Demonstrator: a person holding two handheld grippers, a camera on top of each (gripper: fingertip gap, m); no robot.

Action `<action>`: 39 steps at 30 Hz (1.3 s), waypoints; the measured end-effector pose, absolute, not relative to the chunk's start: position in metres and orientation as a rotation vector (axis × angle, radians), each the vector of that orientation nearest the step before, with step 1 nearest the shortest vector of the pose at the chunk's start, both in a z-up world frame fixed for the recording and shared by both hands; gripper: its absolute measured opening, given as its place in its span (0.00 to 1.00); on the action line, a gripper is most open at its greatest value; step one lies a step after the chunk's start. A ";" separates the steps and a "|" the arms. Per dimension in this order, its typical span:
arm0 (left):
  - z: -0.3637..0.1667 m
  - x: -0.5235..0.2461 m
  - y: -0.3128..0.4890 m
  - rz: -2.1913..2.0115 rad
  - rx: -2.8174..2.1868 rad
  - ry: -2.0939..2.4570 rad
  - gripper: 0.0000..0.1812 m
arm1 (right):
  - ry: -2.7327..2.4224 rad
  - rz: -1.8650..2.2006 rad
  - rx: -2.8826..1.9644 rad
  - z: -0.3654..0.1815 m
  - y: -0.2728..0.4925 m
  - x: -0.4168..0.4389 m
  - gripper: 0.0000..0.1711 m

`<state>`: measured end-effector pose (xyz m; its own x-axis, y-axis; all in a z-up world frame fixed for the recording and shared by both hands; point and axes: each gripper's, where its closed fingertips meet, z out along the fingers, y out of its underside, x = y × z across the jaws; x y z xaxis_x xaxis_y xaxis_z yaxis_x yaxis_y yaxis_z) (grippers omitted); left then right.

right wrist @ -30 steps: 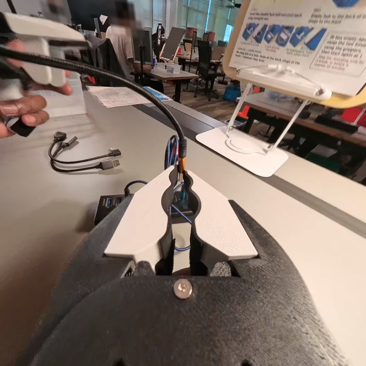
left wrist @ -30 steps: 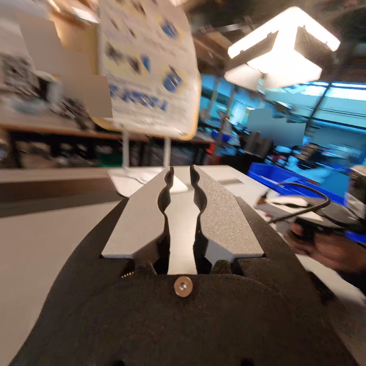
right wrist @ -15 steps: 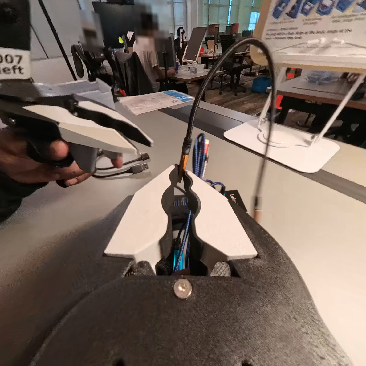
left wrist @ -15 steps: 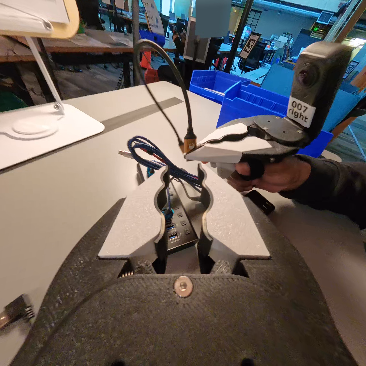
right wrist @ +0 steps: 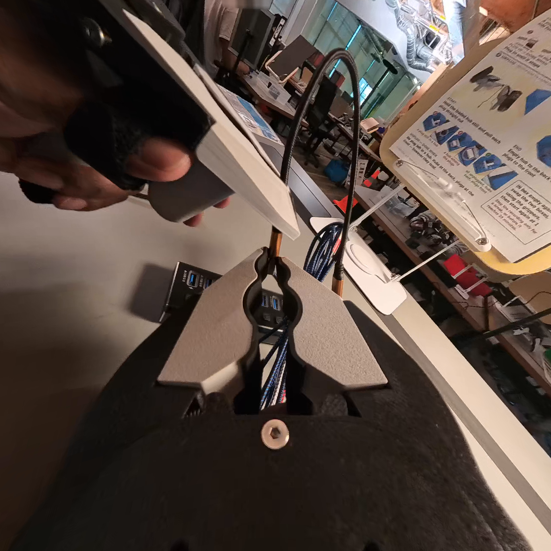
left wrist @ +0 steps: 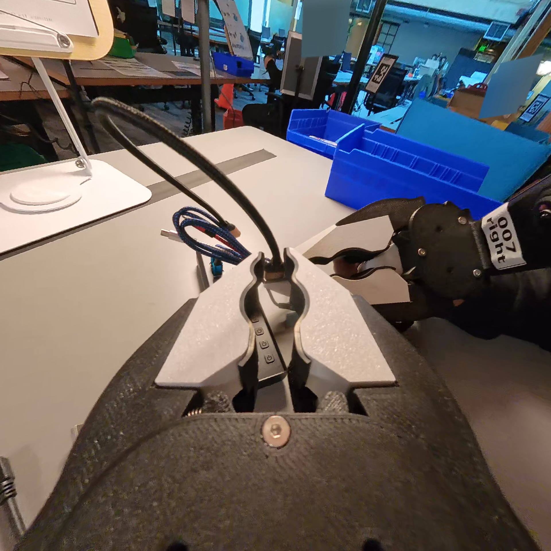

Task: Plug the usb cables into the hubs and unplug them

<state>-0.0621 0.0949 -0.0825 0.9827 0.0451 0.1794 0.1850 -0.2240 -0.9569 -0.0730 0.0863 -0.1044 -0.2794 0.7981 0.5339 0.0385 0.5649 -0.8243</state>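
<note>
My left gripper (left wrist: 272,259) is shut on the copper-collared plug (left wrist: 272,272) of a black braided cable (left wrist: 190,167), just above a black USB hub (left wrist: 265,346) on the grey table. My right gripper (right wrist: 269,261) is shut on the same plug's tip; it shows in the left wrist view (left wrist: 357,238) coming in from the right. The left gripper's finger (right wrist: 244,179) covers the plug's collar (right wrist: 275,241) from above. The cable arcs up and its other plug (right wrist: 338,280) hangs free. The hub (right wrist: 190,280) has blue ports. A coiled blue braided cable (left wrist: 205,235) lies behind it.
A white stand base (left wrist: 59,193) holding a clipboard with an instruction sheet (right wrist: 477,134) stands at the table's far side. Blue bins (left wrist: 402,173) sit behind the right gripper. Another cable end (left wrist: 7,492) lies at the near left edge. The grippers are tip to tip, or close to it.
My left gripper swung down from pointing across the room, came over the hub and closed on the plug. My right gripper kept its grip on the plug and tilted.
</note>
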 end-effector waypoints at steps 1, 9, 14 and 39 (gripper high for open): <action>-0.083 -0.063 0.095 -0.127 -1.800 -0.171 0.08 | -1.707 0.870 -0.704 -0.105 0.086 -0.073 0.02; -0.089 -0.070 0.093 -0.096 -1.828 -0.191 0.07 | -1.710 0.834 -0.680 -0.109 0.086 -0.076 0.02; -0.080 -0.089 0.085 -0.062 -1.756 -0.276 0.05 | -1.768 0.838 -0.537 -0.100 0.089 -0.067 0.11; -0.107 -0.125 0.074 -0.052 -1.791 -0.320 0.06 | -2.792 1.095 -0.487 -0.205 0.173 -0.120 0.60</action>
<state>-0.1245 0.0737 -0.1072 0.9604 0.1880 0.2056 0.2436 -0.2085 -0.9472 -0.1202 0.1727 -0.2046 -0.9433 0.3312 -0.0204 0.2567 0.6895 -0.6772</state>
